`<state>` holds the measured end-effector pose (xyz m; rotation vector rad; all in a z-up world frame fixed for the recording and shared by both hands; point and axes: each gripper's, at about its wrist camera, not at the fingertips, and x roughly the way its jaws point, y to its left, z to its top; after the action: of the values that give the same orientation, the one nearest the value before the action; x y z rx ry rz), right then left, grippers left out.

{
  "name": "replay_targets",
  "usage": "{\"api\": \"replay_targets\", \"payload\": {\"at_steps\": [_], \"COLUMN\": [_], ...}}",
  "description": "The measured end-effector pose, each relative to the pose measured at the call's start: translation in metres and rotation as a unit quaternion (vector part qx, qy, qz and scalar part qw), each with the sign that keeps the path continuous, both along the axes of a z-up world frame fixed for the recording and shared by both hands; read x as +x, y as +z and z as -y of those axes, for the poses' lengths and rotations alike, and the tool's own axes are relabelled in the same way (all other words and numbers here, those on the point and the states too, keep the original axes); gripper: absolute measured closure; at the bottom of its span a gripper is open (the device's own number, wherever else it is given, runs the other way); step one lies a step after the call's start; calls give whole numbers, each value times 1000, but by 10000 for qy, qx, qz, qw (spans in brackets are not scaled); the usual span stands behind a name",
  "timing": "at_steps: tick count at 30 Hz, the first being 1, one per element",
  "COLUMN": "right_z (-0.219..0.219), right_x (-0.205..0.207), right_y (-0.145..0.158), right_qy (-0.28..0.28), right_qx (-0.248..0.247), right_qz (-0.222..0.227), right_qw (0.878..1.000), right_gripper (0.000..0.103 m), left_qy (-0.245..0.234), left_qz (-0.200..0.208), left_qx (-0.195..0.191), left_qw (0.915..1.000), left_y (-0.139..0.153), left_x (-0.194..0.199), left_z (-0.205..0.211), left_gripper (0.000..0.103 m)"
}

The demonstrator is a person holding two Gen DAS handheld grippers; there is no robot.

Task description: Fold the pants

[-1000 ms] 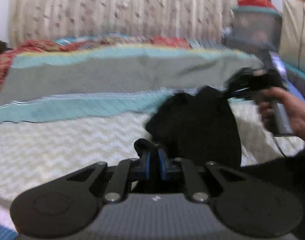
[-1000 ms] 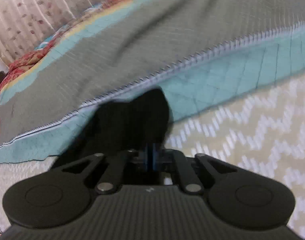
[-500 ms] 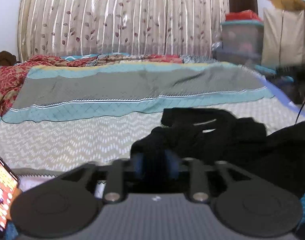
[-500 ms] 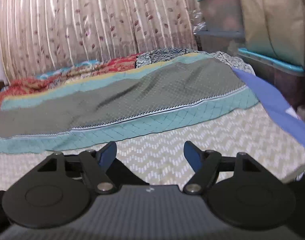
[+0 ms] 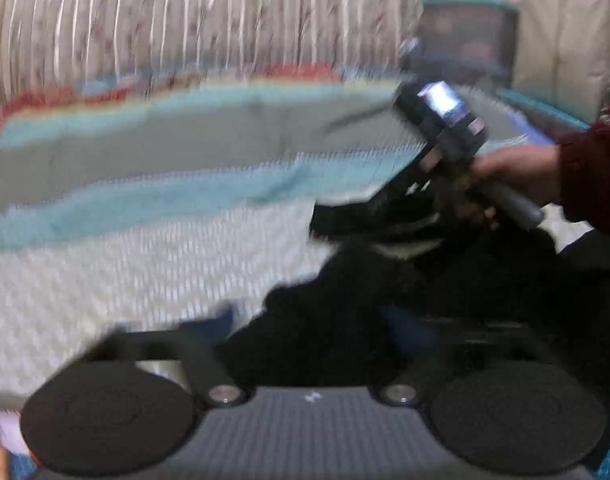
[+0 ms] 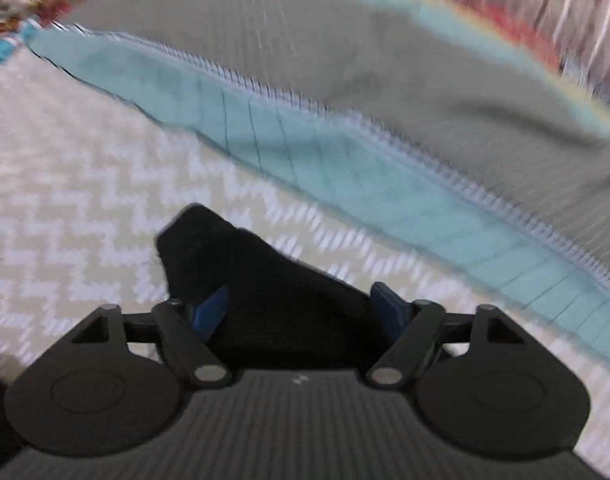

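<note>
The black pants [image 5: 345,300] lie bunched on the cream zigzag bedcover [image 5: 125,272]. The left wrist view is blurred. My left gripper [image 5: 317,324] is over the near heap, its jaws closing with black cloth between the blue fingers [image 5: 225,320]; no pressing shows. A hand [image 5: 513,168] in a dark red sleeve holds the other gripper at the far end of the heap. In the right wrist view my right gripper [image 6: 301,310] is closing, and a fold of the pants [image 6: 265,272] fills the gap between its fingers.
A teal band [image 6: 345,176] and a grey blanket [image 6: 385,60] cross the bed behind the pants. Beyond hang striped curtains [image 5: 185,20]. Storage boxes [image 5: 465,40] and a beige bag stand at the back right.
A second ago both grippers were shut on the lifted pants. Both then opened and the pants dropped onto the bed. The right gripper swung away and is back over the cloth, jaws narrower.
</note>
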<state>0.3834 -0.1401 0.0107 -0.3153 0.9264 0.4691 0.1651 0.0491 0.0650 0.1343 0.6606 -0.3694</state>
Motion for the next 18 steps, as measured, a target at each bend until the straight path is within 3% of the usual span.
{"api": "replay_targets", "payload": {"at_steps": [1, 2, 4, 6, 8, 12, 15, 18], "right_z": [9, 18, 51, 106, 168, 293, 365, 407], "right_x": [-6, -12, -17, -26, -37, -86, -138, -187], "right_y": [8, 19, 56, 98, 136, 191, 197, 182], "right_qy": [-5, -159, -706, -1539, -2478, -4218, -5052, -5598], "right_qx": [167, 192, 445, 784, 1178, 1375, 1737, 1920], "right_qz": [3, 208, 676, 1140, 1534, 2232, 2112, 1818], "right_qw": [9999, 9995, 9942, 9784, 9493, 8680, 8186, 7853], "right_gripper": [87, 95, 95, 95, 95, 95, 95, 100], "left_qy": [-14, 60, 347, 747, 1203, 1878, 2095, 2134], "left_qz": [-49, 84, 549, 856, 1111, 1275, 1161, 1320], "left_qx": [1, -21, -86, -276, -529, -722, -797, -714], "left_qw": [10000, 9999, 9979, 9931, 9851, 9712, 9676, 9654], "left_y": [1, 4, 17, 31, 44, 54, 51, 53], "left_x": [2, 2, -4, -9, -18, -32, -48, -64], "left_z": [0, -2, -11, -27, -46, -78, -87, -82], "left_gripper": [84, 85, 86, 86, 86, 86, 86, 86]}}
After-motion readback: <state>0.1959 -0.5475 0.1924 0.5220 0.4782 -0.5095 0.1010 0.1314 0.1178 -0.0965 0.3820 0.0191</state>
